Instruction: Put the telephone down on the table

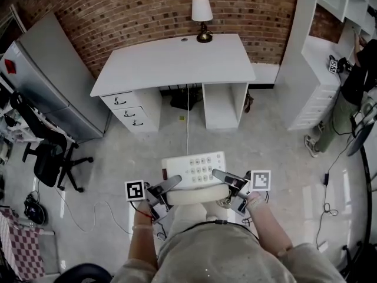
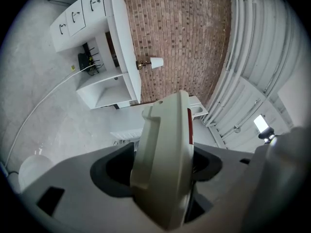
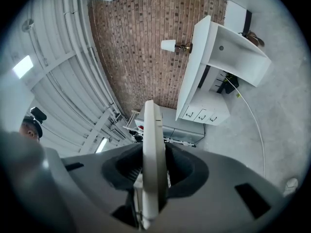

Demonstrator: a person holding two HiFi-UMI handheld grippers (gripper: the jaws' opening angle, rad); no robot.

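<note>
I am holding the cream push-button plastic telephone (image 1: pixel 194 171) in the air over the grey floor (image 1: pixel 265 164). My left tool (image 1: pixel 171 185) is clamping its left end and my right tool (image 1: pixel 226 179) its right. It is hanging well apart from the white drawered worktop (image 1: pixel 177 63) by the brick wall.

The telephone (image 1: pixel 194 168) has keys too small to read; the right edge cuts off a person (image 1: pixel 357 82).

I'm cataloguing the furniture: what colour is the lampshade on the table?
White. The lampshade shows best in the head view.
</note>
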